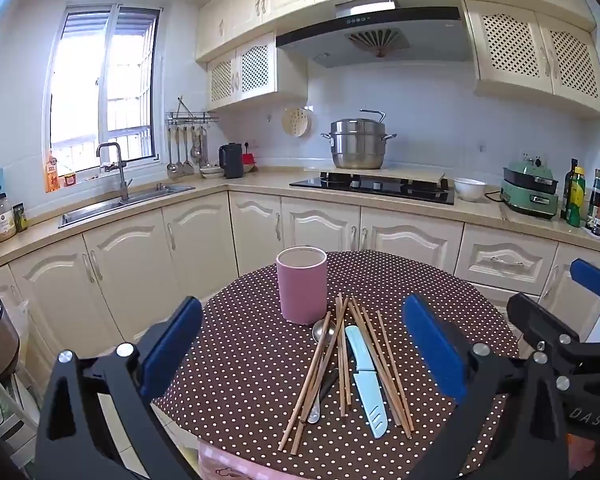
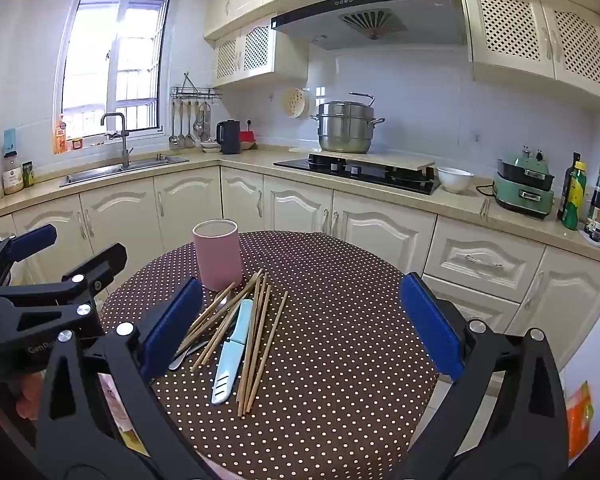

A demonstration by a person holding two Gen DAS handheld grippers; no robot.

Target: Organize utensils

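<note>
Fingers of the left gripper (image 1: 302,350) and right gripper (image 2: 300,326) spread wide, grasping nothing, poised above the chopsticks (image 1: 342,360), knife (image 1: 366,380) and spoon (image 1: 322,332) heaped beside the pink holder (image 1: 302,286), seemingly awaiting sorting.

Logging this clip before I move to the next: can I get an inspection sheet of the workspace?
Surface: round table with a brown polka-dot cloth.
Job's things: pink holder upright; chopsticks, spoon and sheathed blue knife piled loose in front of it.
Clutter: nothing seen.
Grippers: left hand-held gripper and right hand-held gripper open, holding nothing.
Cables: nothing seen on the table.
Surroundings: kitchen counter, sink, steamer pot on the stove.
</note>
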